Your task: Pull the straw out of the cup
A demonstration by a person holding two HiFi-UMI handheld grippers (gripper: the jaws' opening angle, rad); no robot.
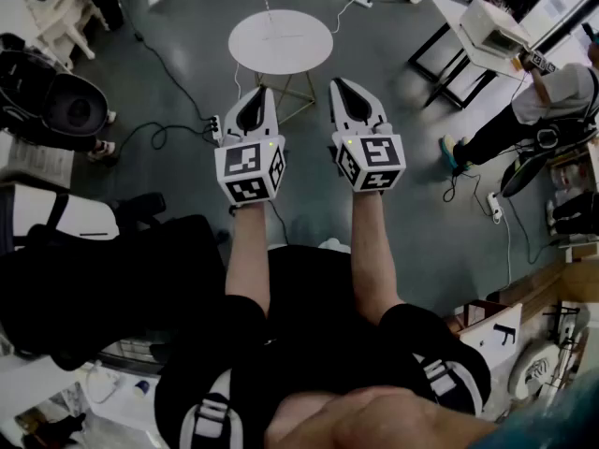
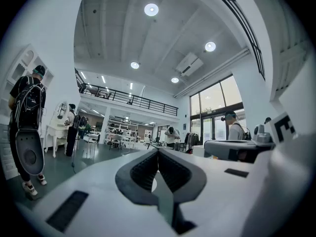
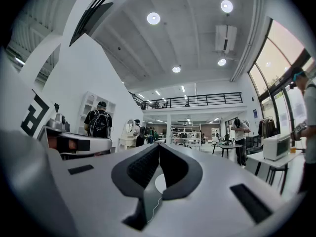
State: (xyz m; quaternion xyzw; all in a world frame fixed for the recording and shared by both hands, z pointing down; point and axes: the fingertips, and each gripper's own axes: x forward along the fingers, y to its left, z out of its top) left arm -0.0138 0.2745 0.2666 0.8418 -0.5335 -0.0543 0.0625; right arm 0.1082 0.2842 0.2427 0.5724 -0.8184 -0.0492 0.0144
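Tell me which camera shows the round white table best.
The head view: it shows the whole round white table from above, ahead of the left tool and right tool. The two gripper views look across the room; only a pale patch shows behind each tool's shut jaws, too little to identify.

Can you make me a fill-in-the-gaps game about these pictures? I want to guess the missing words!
1. The white table on the floor ahead has a ____ top.
2. The left gripper is not open; it is ____.
3. Between the closed jaws of the right gripper there is ____.
4. The person is holding ____ grippers, one in each hand.

Missing words: round; shut; nothing; two.
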